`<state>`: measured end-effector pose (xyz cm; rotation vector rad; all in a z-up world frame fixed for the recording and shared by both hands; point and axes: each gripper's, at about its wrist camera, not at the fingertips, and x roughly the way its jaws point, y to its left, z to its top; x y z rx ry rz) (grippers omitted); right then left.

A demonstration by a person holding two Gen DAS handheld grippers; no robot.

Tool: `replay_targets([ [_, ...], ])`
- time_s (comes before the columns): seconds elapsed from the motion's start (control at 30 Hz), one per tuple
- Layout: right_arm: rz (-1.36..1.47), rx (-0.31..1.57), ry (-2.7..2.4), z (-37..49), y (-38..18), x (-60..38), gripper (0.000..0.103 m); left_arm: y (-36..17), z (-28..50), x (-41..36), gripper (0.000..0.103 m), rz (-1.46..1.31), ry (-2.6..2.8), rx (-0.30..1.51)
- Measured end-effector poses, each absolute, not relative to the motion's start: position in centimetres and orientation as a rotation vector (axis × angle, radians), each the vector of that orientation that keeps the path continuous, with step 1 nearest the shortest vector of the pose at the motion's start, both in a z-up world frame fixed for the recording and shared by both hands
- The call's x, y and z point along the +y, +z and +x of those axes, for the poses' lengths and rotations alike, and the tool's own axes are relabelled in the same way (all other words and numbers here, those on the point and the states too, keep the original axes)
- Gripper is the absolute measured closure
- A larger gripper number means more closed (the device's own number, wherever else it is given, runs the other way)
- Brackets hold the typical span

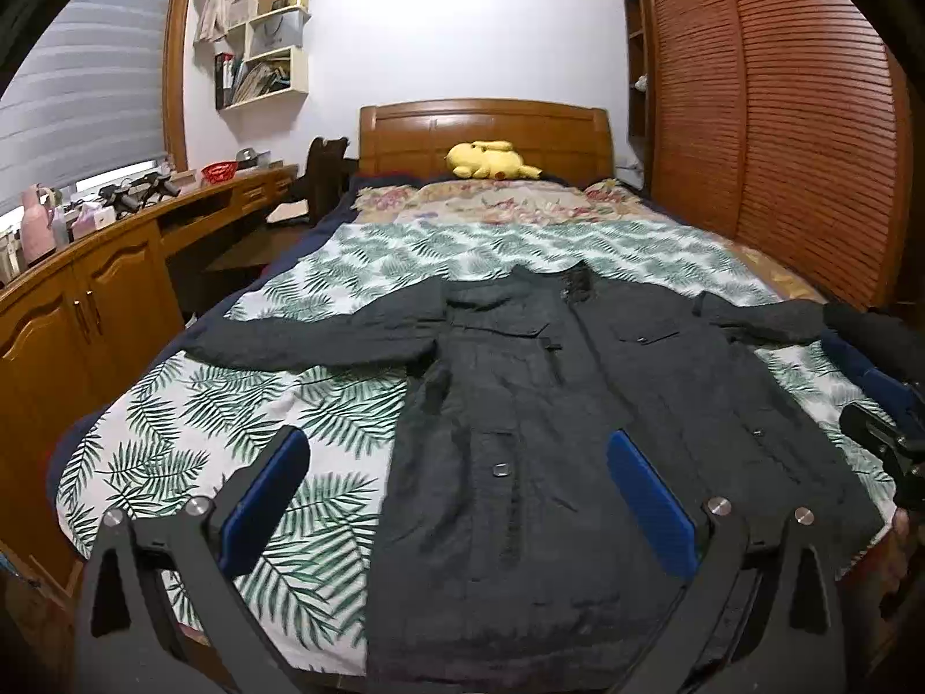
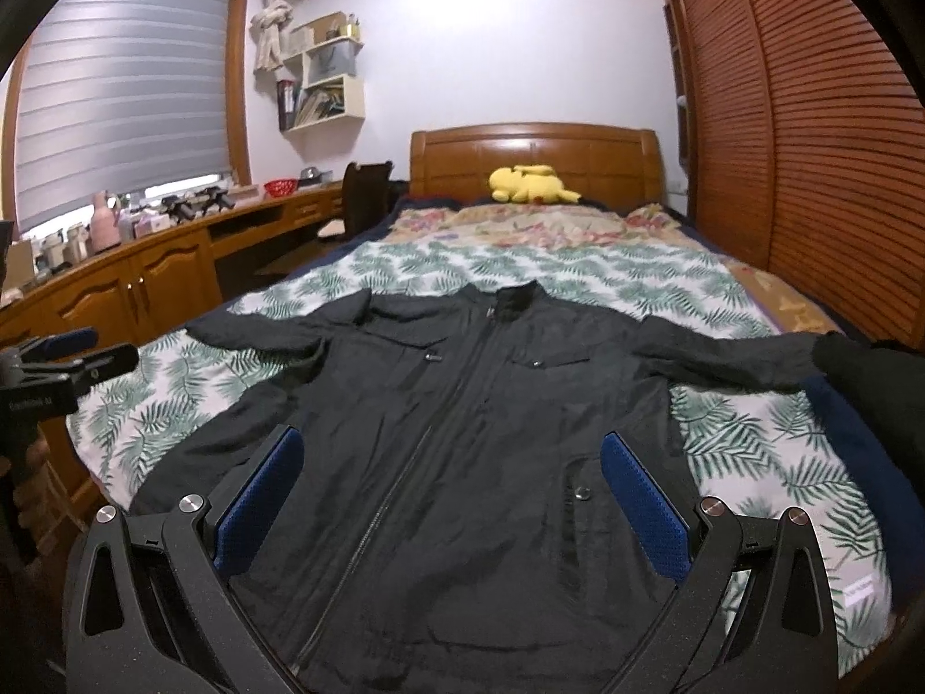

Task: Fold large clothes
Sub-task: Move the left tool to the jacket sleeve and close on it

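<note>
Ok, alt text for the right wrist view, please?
A dark jacket lies flat, zipped, sleeves spread, on a leaf-print bed. The open right gripper hovers above its hem; the left gripper shows at the left edge.

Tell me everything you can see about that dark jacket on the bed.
The jacket is black, of thin, slightly crinkled fabric. It lies flat and front up on the leaf-print bedspread, collar toward the headboard, hem toward the cameras, both sleeves spread sideways. A zip runs down the centre; flapped chest pockets and lower snap pockets show. Neither tool touches it.
</note>
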<state>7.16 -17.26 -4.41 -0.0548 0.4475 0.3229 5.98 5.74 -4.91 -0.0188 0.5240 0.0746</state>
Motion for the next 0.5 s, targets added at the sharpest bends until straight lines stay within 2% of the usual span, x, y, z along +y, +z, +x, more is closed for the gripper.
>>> replay_targets([
  [0.5, -0.099, 0.512, 0.403, 14.8, -9.4, -13.1, 0.0, -10.3, 11.1, 10.9, 0.0, -0.002, 0.133, 0.641],
])
